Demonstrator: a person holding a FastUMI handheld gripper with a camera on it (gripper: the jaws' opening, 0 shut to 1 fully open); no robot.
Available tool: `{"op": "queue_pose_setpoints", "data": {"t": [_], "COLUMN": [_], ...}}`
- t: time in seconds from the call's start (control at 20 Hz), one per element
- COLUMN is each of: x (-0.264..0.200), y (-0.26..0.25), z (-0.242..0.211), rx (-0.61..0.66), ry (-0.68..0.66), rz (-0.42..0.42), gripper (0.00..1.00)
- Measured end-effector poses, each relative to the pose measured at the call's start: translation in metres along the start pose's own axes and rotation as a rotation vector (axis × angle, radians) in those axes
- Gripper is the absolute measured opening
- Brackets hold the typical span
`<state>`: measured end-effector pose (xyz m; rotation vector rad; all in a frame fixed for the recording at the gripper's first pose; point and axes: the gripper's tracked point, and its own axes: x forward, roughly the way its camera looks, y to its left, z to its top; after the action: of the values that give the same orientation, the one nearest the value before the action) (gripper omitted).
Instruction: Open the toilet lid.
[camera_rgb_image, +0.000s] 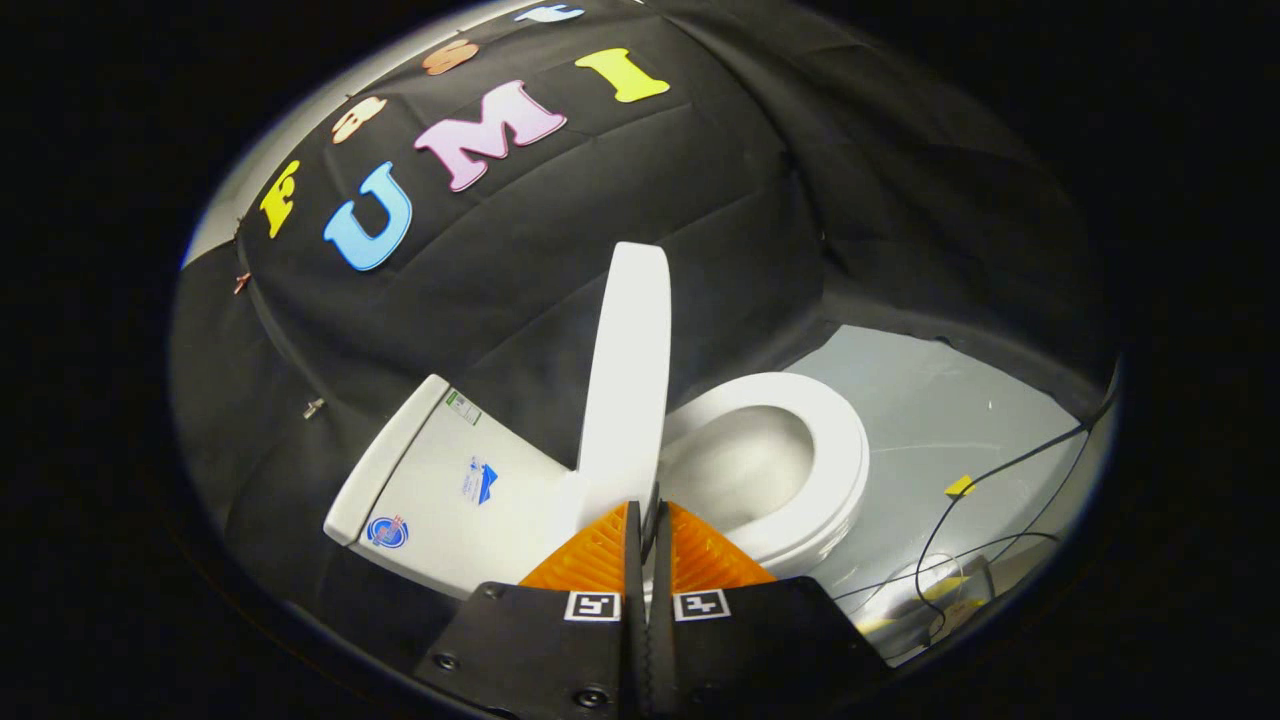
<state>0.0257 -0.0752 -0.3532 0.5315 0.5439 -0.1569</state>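
- Broadly, the black cloth wall (620, 230) takes up the far side of the scene, curving behind and around the toilet.
- Next in size, the pale grey floor (950, 400) spreads out beyond the bowl on the right, and it is bare near the seat; thin dark cables (1010, 470) run across its far right part, with a small yellow tag (959, 486) beside them.
- Left of the fingers, the white tank (450, 490) lies along the cloth wall; its flat side carries a few small stickers, and its near edge comes just beside the finger on that side.
- Raised on edge, the toilet lid (628, 370) stands straight ahead of the fingers, between the tank and the bowl; it is white, smooth and rounded at the top, seen nearly edge-on, and its lower end meets the hinge area right at the fingertips.
- Right of the lid, the bowl (735, 470) sits open, ringed by the white seat (835, 450) that lies flat on it; I see nothing inside the bowl's pale hollow.
- Closest in, the gripper (647, 515) has its fingers drawn together with only a thin slit left between them; nothing is clamped there, and the tips sit just at the base of the lid, though I cannot tell whether they touch it.
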Motion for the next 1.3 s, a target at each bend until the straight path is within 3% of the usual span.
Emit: {"op": "queue_pose_setpoints", "data": {"t": [0.8,1.3], "x": [-0.010,0.002], "y": [0.153,0.211], "z": [-0.026,-0.060], "rx": [-0.395,-0.521], "ry": [-0.051,-0.020], "rz": [0.071,0.154], "gripper": [0.05,0.05]}}
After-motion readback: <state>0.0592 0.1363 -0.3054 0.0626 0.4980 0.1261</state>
